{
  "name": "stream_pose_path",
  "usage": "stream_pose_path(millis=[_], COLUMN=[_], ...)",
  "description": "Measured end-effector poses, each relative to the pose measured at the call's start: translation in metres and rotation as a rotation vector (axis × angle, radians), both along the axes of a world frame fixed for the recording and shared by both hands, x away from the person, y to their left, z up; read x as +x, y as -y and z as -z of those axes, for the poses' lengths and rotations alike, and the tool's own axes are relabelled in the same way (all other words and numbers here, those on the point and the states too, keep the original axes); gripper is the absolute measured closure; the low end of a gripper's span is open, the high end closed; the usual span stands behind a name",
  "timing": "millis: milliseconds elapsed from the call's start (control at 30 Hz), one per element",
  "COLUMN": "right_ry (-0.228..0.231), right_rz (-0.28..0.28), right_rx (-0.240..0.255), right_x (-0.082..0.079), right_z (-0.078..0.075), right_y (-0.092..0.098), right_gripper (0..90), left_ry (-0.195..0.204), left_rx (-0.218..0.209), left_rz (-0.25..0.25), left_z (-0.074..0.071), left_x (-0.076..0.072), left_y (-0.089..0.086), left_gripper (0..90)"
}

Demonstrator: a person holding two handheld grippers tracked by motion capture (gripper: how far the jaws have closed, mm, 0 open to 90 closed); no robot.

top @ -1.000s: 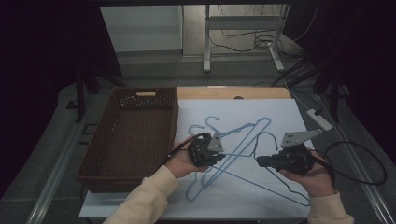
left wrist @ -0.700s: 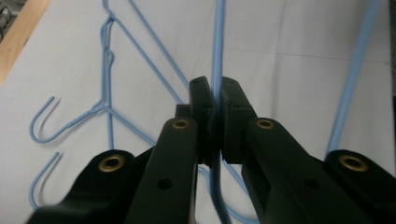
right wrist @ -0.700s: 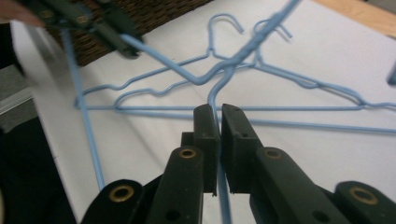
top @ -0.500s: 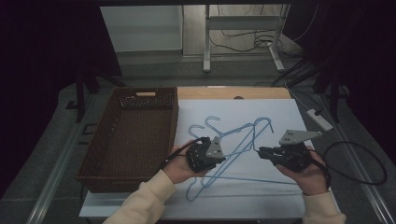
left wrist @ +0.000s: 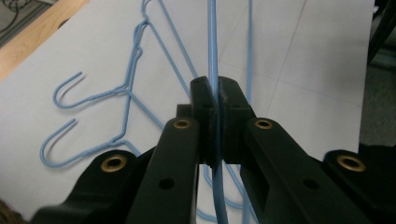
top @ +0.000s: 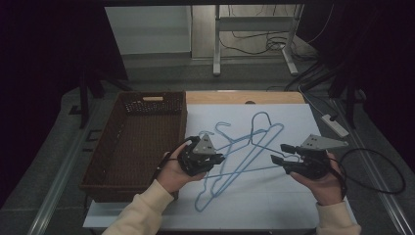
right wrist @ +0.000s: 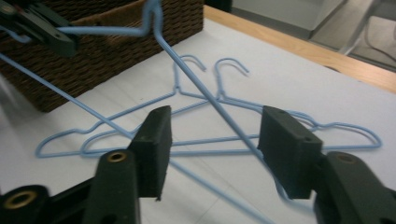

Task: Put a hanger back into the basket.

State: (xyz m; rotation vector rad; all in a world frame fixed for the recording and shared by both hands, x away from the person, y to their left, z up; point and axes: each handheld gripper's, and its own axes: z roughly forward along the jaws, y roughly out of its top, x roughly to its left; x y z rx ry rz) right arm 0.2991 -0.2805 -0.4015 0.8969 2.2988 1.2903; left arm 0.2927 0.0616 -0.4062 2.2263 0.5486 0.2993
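Observation:
A blue wire hanger point(top: 249, 169) is lifted off the white sheet, and my left gripper point(top: 220, 157) is shut on its wire. In the left gripper view the wire point(left wrist: 212, 46) runs straight up out of the pinched jaws point(left wrist: 215, 88). My right gripper point(top: 280, 153) is open; its jaws have just been opening. In the right gripper view the same hanger's wire point(right wrist: 196, 79) slants between the spread pads point(right wrist: 212, 140) without touching them. Two more blue hangers point(right wrist: 219, 100) lie flat beyond, hooks away from me. The left gripper point(right wrist: 42, 28) shows at the top left of that view.
A brown woven basket point(top: 182, 122) stands along the sheet's left side, close to the left hand. The table's wooden edge point(top: 244, 97) runs along the back. A white power strip point(top: 335, 125) and the right gripper's black cable point(top: 381, 171) lie at the right.
The right jaws have spread apart off the hanger wire. The left jaws have closed onto the wire, and the left hand has shifted slightly left with the hanger.

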Motion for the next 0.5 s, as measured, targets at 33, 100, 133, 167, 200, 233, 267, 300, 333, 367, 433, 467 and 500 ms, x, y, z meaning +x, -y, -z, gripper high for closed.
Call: stream_pose_path(millis=[33, 100, 133, 167, 200, 233, 267, 300, 333, 367, 433, 467, 500], right_ry=[0.005, 0.01, 0.009, 0.007, 0.004, 0.0, 0.001, 0.0, -0.004, -0.006, -0.011, -0.014, -0.017], right_rz=[0.01, 0.026, 0.034, 0.036, 0.036, 0.036, 0.038, 0.039, 0.04, 0.043, 0.047, 0.049, 0.05], right_rx=[0.004, 0.008, 0.013, 0.016, 0.017, 0.019, 0.017, 0.016, 0.018, 0.014, 0.016, 0.019, 0.022], right_x=[0.0, 0.0, 0.0, 0.0, 0.0, -0.001, -0.001, -0.001, -0.002, -0.002, -0.002, -0.002, -0.002], right_z=[0.001, 0.001, 0.002, 0.003, 0.003, 0.004, 0.005, 0.006, 0.007, 0.009, 0.013, 0.014, 0.016], right_y=[0.001, 0.003, 0.004, 0.005, 0.005, 0.006, 0.006, 0.006, 0.007, 0.007, 0.008, 0.009, 0.01], right_gripper=[40.5, 37.8, 37.1, 37.0, 37.0, 36.8, 36.7, 36.6, 36.5, 36.4, 35.8, 35.8, 35.7], left_ry=[-0.002, -0.006, -0.007, -0.01, -0.011, -0.013, -0.014, -0.012, -0.012, -0.013, -0.01, -0.011, -0.014], left_rx=[-0.005, -0.02, -0.027, -0.037, -0.051, -0.058, -0.065, -0.069, -0.075, -0.082, -0.096, -0.102, -0.117], left_rz=[-0.008, -0.025, -0.031, -0.037, -0.046, -0.05, -0.055, -0.06, -0.068, -0.076, -0.09, -0.095, -0.104], left_z=[-0.001, -0.002, -0.004, -0.005, -0.007, -0.008, -0.009, -0.011, -0.013, -0.016, -0.019, -0.02, -0.022], left_x=[0.0, 0.0, 0.0, 0.0, -0.001, -0.001, -0.001, -0.001, -0.001, -0.001, 0.0, 0.0, 0.001], left_y=[-0.002, -0.009, -0.012, -0.013, -0.017, -0.019, -0.021, -0.024, -0.028, -0.032, -0.039, -0.042, -0.048], left_gripper=[87.2, 87.2, 87.2, 87.2, 87.2, 87.2, 87.2, 87.2, 87.2, 87.2, 87.2, 87.2, 87.2])
